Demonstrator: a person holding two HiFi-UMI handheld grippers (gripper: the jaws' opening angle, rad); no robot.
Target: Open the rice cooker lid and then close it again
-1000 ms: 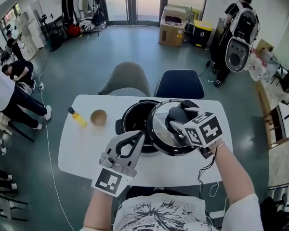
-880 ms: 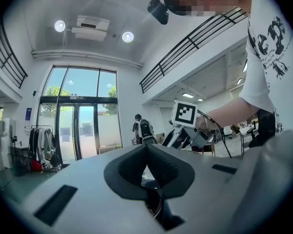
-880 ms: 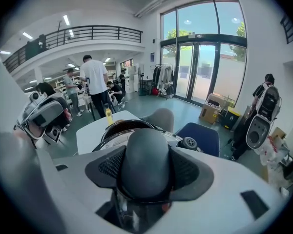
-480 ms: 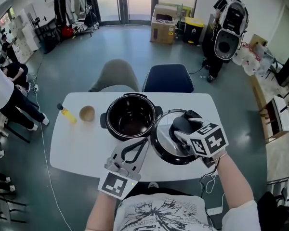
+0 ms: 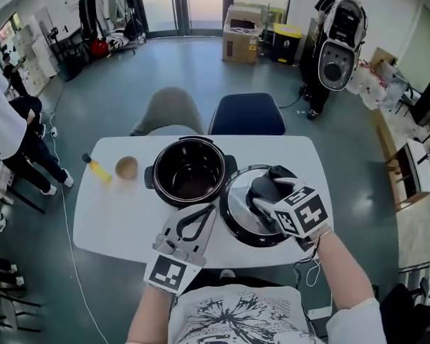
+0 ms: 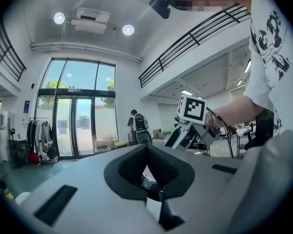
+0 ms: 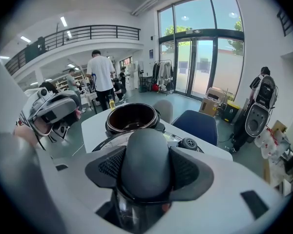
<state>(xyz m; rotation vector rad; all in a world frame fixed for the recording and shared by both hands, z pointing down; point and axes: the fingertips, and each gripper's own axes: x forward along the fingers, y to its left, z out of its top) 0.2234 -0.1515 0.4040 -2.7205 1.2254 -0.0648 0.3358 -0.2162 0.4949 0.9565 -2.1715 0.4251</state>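
- Firmly, the right gripper (image 5: 271, 190) pinched the lid knob (image 7: 146, 165), right of the pot (image 5: 190, 153).
- The left gripper (image 5: 209, 212) was pressed together, empty.
- Probably the lid (image 5: 236, 217) needed level, centred lowering.

No word, brand or number can be read with certainty. The cube (image 5: 301, 212) of the right gripper (image 5: 268, 185) and the cube (image 5: 167, 271) of the left gripper (image 5: 211, 209) carry only black-and-white square markers, not letters. The black print on the person's white T-shirt (image 6: 272, 30) is cut off and not legible. The blue sign (image 6: 28, 106) beside the glass doors is too small to read.
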